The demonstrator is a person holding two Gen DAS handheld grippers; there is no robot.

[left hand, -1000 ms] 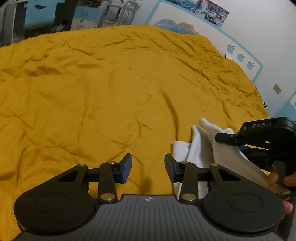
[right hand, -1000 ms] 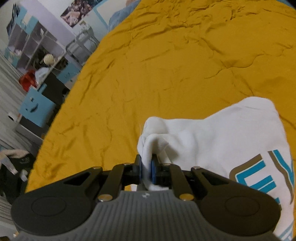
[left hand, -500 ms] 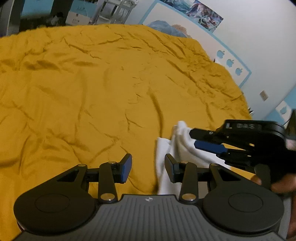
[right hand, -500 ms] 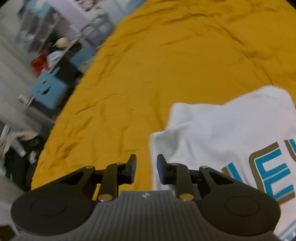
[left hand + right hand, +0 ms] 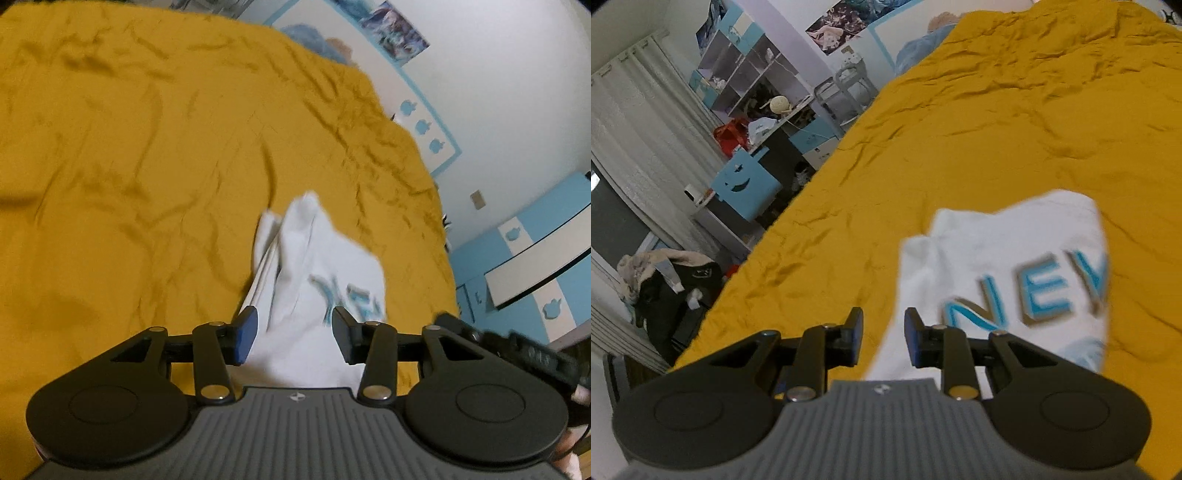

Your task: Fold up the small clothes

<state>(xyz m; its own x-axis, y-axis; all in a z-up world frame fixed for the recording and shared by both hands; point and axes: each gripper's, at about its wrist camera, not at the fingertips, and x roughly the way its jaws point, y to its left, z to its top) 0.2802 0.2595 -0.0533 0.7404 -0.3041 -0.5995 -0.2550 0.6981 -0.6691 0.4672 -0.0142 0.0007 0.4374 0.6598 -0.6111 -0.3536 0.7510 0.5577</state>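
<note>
A small white shirt point(image 5: 317, 266) with blue letters lies on the yellow bed cover point(image 5: 129, 166). My left gripper point(image 5: 293, 328) hovers over the shirt's near end. Its jaws are opening; the cloth shows in the gap between them, and the pads do not press on it. In the right wrist view the shirt point(image 5: 1015, 258) lies flat with the letters up. My right gripper point(image 5: 882, 325) stands open just left of the shirt's near edge, holding nothing. The black housing point(image 5: 517, 350) of the right gripper shows at the right edge of the left wrist view.
The yellow cover point(image 5: 997, 110) spreads far ahead, wrinkled. Left of the bed stand a blue chair point(image 5: 746, 184), a cluttered desk and shelves, and a pile of clothes point(image 5: 665, 273). A white wall with blue trim point(image 5: 517, 110) runs along the bed's right side.
My right gripper opened, let go of the shirt's corner and drew back and up. The shirt now lies flat. My left gripper swung right over the shirt, its jaws slightly wider.
</note>
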